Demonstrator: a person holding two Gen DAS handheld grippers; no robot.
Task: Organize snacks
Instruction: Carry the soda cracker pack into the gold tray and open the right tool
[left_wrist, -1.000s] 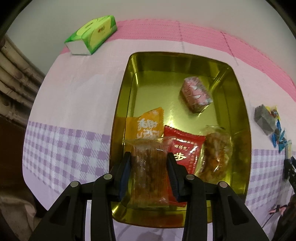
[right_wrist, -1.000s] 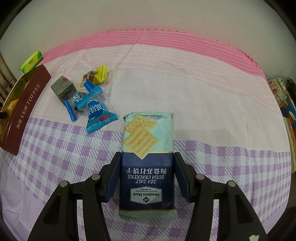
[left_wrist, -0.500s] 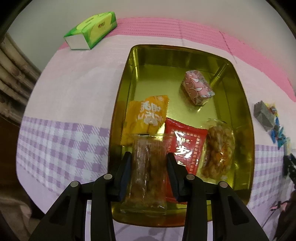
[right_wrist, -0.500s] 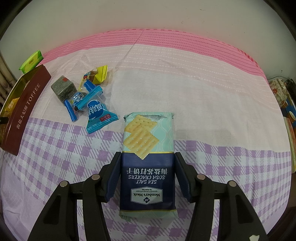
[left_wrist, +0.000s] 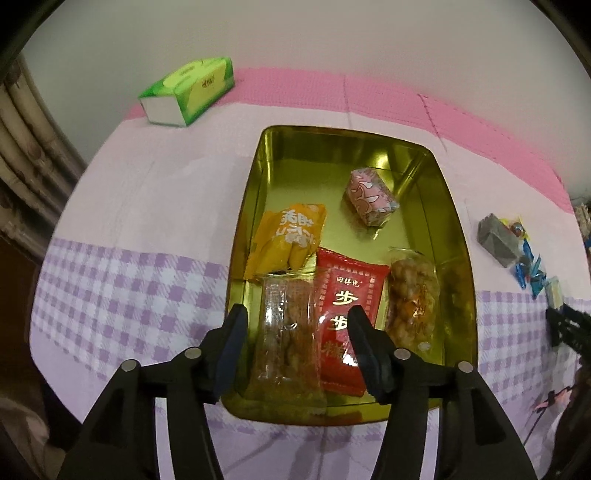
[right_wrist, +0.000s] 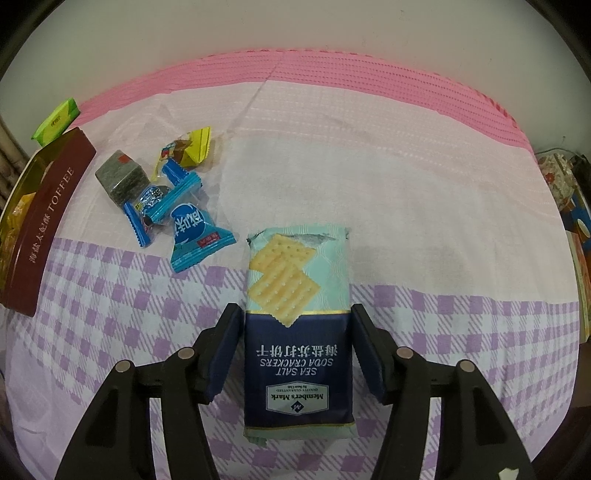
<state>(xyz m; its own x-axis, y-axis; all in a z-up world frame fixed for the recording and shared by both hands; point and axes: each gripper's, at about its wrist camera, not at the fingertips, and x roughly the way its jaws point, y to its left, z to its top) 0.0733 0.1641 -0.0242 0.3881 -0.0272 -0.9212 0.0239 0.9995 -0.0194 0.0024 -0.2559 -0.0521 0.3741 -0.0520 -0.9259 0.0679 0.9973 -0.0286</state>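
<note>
The left gripper (left_wrist: 295, 349) hovers over the near end of the gold tin (left_wrist: 456, 236), its jaws spread apart, with clear gaps on both sides of the clear-wrapped snack (left_wrist: 288, 332) that lies in the tin's near left corner. Inside the tin, the orange packet (left_wrist: 290, 236) lies just beyond that snack, the red packet (left_wrist: 343, 314) lies to its right and partly under it, the clear bag of fried pieces (left_wrist: 412, 295) sits at the near right, and the pink wrapped cake (left_wrist: 371, 197) rests toward the far right. A green tissue pack (left_wrist: 188, 90) lies on the tablecloth (left_wrist: 147, 206) at the far left. The right gripper (right_wrist: 295, 347) straddles the soda cracker pack (right_wrist: 297, 332), which lies flat on the cloth; the jaws stand slightly clear of both pack edges, not clamped. To the far left of the cracker pack lies a cluster of small candies (right_wrist: 166, 195), with the tin's brown outer wall at the left edge.
</note>
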